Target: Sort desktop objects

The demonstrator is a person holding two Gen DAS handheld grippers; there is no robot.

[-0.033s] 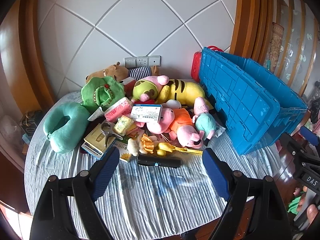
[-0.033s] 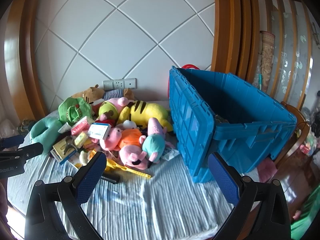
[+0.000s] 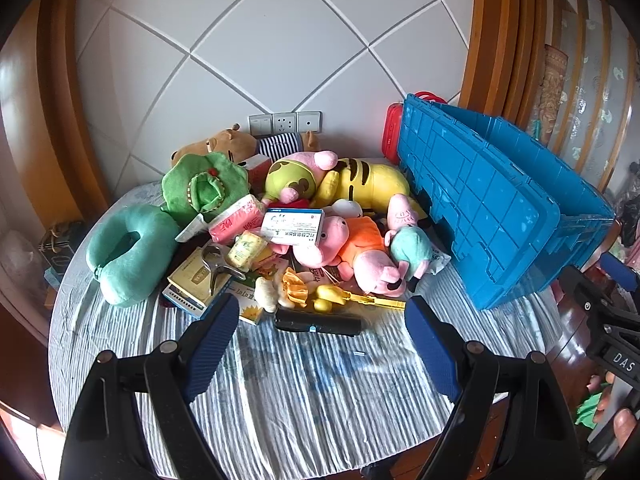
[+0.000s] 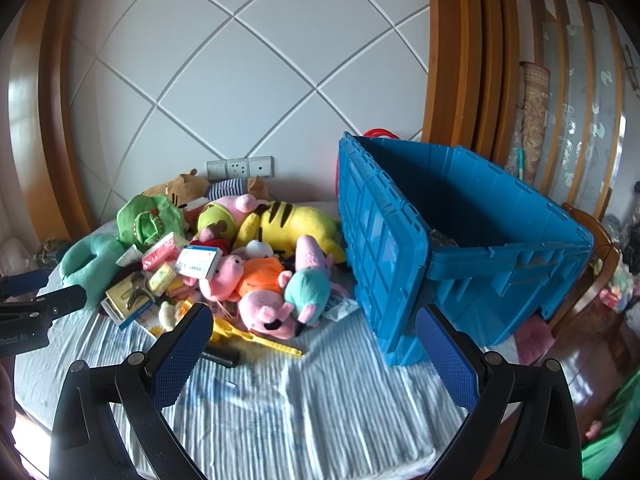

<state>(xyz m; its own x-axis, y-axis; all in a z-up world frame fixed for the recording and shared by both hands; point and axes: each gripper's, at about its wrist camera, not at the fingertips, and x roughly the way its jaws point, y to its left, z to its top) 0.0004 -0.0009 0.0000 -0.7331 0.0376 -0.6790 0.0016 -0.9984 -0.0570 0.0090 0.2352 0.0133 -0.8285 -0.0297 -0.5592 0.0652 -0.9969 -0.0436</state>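
The sorting is judged to be at its very start: nothing is held, and the whole heap of toys and boxes is seen lying on the round table covered with a blue-and-white striped cloth [image 3: 304, 392]. The large blue ribbed plastic crate [image 4: 472, 240] is seen standing at the right of the heap, its mouth open and its hinged lid hanging down the near side; little can be made out inside it.

The left gripper [image 3: 322, 330] is held with its jaws spread wide and empty, tilted down toward the near edge of the heap. The right gripper [image 4: 312, 350] is likewise held wide open with nothing between its blue pads [image 4: 182, 354], just in front of the crate's near corner.

Nearest to the left gripper, a black cylindrical object [image 3: 318, 322] is seen lying crosswise on the cloth, in line with the gap between the jaws yet apart from both pads. Just behind it lie a yellow plastic toy with a long flat handle [image 3: 352, 298] and a pink plush pig in an orange shirt [image 3: 348, 246]. A teal U-shaped neck pillow [image 3: 126, 254] is seen at the heap's left edge, well apart from the jaws.

The next move is judged to call for one item to be chosen, the jaws to be advanced around it and closed, and the item to be carried to the crate.
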